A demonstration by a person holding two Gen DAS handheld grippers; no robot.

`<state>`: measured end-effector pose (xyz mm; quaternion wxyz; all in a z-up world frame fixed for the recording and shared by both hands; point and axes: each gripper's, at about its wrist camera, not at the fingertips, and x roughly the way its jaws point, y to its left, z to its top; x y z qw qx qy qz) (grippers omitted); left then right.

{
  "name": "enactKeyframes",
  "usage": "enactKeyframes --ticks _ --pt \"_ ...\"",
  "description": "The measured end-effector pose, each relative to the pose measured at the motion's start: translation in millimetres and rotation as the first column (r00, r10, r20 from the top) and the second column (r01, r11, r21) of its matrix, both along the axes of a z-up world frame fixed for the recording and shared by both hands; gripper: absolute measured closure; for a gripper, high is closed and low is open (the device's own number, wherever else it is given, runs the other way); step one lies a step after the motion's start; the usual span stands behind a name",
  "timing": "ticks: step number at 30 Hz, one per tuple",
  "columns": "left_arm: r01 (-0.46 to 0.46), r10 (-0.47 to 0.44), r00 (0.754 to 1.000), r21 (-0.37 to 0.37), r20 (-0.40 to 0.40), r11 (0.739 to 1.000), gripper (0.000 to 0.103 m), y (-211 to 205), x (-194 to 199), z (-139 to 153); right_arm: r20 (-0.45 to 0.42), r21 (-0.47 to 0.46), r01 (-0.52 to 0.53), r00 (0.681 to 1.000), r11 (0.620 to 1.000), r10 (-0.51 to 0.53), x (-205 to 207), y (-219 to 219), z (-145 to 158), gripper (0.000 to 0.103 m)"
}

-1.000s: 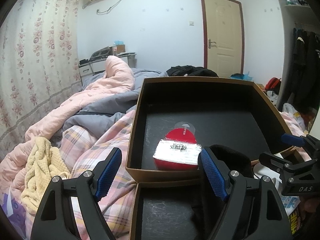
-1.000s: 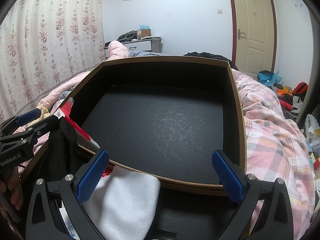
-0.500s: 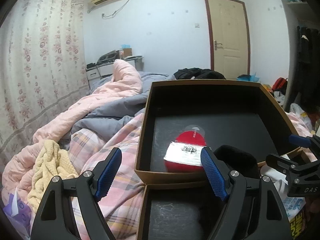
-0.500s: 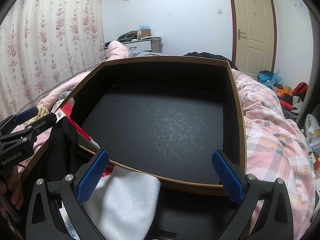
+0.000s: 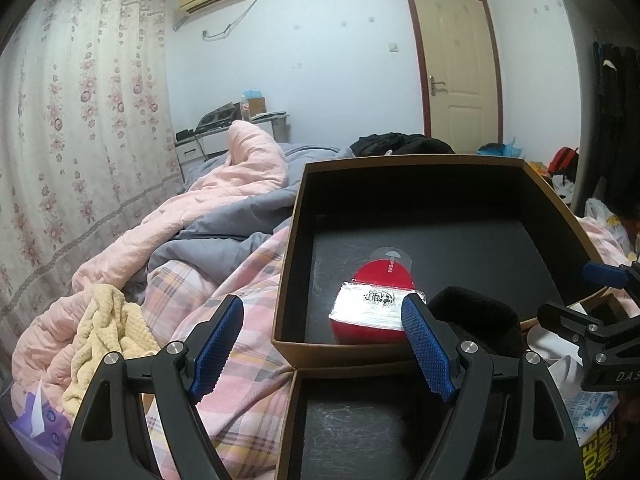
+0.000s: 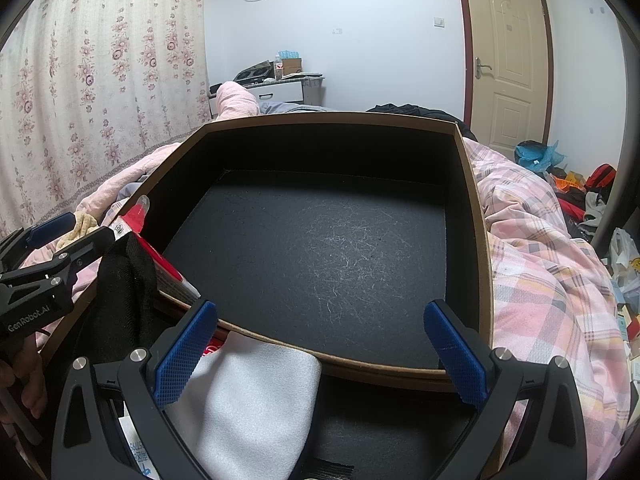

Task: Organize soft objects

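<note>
Left gripper (image 5: pixel 322 344) hangs with its blue pads spread wide and nothing between them, right over the near left corner of the brown box (image 5: pixel 416 160) on the bed. Just past its right finger, a red-and-silver packet (image 5: pixel 374 306) lies inside the box against the near wall, and a black soft item (image 5: pixel 476 312) bulges over that same wall beside it. Off to the left, a yellow knitted cloth (image 5: pixel 108 328) sits crumpled on the pink plaid quilt (image 5: pixel 240 288), well apart from the box. Right gripper (image 6: pixel 320 346) is spread wide too, gripping nothing, poised above the box's near edge with the black felt floor (image 6: pixel 320 256) ahead. Under its left finger lies a folded white cloth (image 6: pixel 248 404), in a second black-lined tray (image 6: pixel 384 420) in front of the box.
</note>
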<state>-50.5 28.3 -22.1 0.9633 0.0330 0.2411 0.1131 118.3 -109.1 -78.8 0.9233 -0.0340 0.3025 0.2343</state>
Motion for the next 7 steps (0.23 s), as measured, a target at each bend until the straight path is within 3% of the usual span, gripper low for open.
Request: enactKeyframes --ticks 7 --pt "0.008 -0.008 1.0 0.005 -0.001 1.0 0.024 -2.0 0.3 -0.4 0.0 0.0 0.0 1.0 1.0 0.0 -0.2 -0.1 0.1 0.001"
